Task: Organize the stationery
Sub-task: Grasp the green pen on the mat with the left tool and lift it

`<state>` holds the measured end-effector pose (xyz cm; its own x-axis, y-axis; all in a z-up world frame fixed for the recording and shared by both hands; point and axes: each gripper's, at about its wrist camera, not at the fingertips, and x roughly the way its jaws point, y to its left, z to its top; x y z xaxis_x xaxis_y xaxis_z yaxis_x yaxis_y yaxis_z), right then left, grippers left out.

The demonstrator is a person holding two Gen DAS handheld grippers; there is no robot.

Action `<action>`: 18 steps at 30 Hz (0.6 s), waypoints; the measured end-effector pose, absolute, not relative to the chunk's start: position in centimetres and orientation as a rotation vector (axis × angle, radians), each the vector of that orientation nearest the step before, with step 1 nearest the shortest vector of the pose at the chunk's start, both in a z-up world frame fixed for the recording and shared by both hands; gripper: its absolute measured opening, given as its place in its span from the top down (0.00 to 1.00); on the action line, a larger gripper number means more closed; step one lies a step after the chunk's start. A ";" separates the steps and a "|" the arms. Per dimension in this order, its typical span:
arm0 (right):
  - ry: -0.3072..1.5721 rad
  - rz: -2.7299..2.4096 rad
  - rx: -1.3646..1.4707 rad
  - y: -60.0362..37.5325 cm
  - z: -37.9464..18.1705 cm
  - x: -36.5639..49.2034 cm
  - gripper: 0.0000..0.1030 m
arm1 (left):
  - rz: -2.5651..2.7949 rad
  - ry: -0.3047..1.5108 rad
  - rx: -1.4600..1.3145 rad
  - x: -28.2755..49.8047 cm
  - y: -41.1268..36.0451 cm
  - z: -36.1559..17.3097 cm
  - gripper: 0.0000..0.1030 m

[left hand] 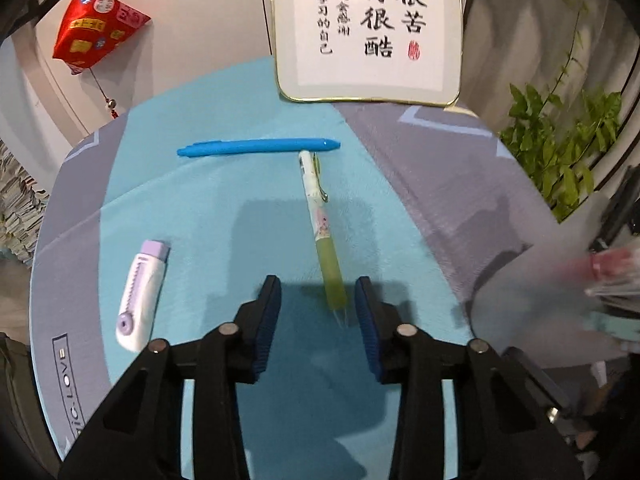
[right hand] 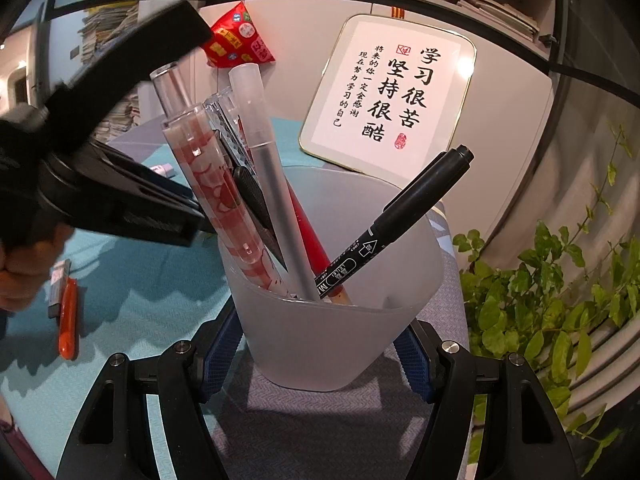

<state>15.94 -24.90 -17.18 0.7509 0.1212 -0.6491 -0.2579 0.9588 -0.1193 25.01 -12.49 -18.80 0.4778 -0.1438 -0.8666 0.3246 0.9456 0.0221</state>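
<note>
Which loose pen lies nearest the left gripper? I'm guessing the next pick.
The green-and-white pen: its green end reaches between the open left gripper fingers, while the blue pen lies crosswise beyond it.

A green-and-white pen [left hand: 322, 224] lies pointing toward the gap between the left fingers [left hand: 267, 320], its tip just ahead of them. A blue pen [left hand: 258, 147] lies crosswise beyond. The frosted cup [right hand: 320, 344] of pens stands between the right fingers [right hand: 218, 354].

Black left gripper [left hand: 318, 300]; blue ribbed pads [left hand: 269, 320]; 4 silver screws.
</note>
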 end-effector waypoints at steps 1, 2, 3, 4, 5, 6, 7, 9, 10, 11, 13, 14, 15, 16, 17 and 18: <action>0.694 0.209 -0.207 -24.9 -17.2 16.0 0.31 | -0.288 1.040 0.193 25.2 -12.5 -19.0 0.73; 0.700 0.209 -0.209 -24.7 -17.2 15.9 0.31 | -0.293 1.046 0.190 25.3 -12.4 -19.1 0.78; 0.703 0.209 -0.211 -24.7 -17.3 16.0 0.31 | -0.307 1.055 0.178 25.4 -12.4 -19.2 0.80; 0.704 0.208 -0.214 -24.7 -17.3 16.0 0.31 | -0.316 1.060 0.170 25.4 -12.5 -19.3 0.87; 0.704 0.208 -0.215 -24.7 -17.3 16.0 0.31 | -0.321 1.060 0.168 25.3 -12.4 -19.3 0.91; 0.704 0.207 -0.214 -24.7 -17.3 16.0 0.31 | -0.314 1.058 0.174 25.1 -12.4 -19.2 0.91; 0.704 0.208 -0.214 -24.7 -17.3 16.0 0.31 | -0.307 1.054 0.178 24.8 -12.1 -19.0 0.92; 0.704 0.207 -0.216 -24.7 -17.3 15.9 0.31 | -0.319 1.055 0.160 24.3 -11.8 -18.7 0.92; 0.704 0.207 -0.216 -24.7 -17.3 16.0 0.31 | -0.328 1.060 0.144 23.9 -11.3 -18.6 0.92; 0.704 0.207 -0.216 -24.7 -17.3 16.0 0.31 | -0.338 1.072 0.130 23.5 -10.8 -18.5 0.92; 0.704 0.207 -0.216 -24.7 -17.4 16.0 0.31 | -0.356 1.106 0.107 22.4 -9.8 -18.4 0.92; 0.704 0.207 -0.217 -24.7 -17.4 16.0 0.31 | -0.366 1.121 0.095 21.6 -9.4 -18.3 0.92; 0.704 0.207 -0.217 -24.7 -17.4 16.0 0.31 | -0.374 1.135 0.087 20.9 -8.9 -18.3 0.92; 0.704 0.207 -0.217 -24.7 -17.4 16.0 0.31 | -0.380 1.147 0.085 19.9 -8.6 -18.4 0.92; 0.704 0.207 -0.216 -24.7 -17.4 16.0 0.31 | -0.386 1.156 0.087 19.1 -8.3 -18.4 0.91; 0.704 0.207 -0.216 -24.7 -17.4 16.0 0.31 | -0.398 1.164 0.092 18.1 -8.1 -18.5 0.91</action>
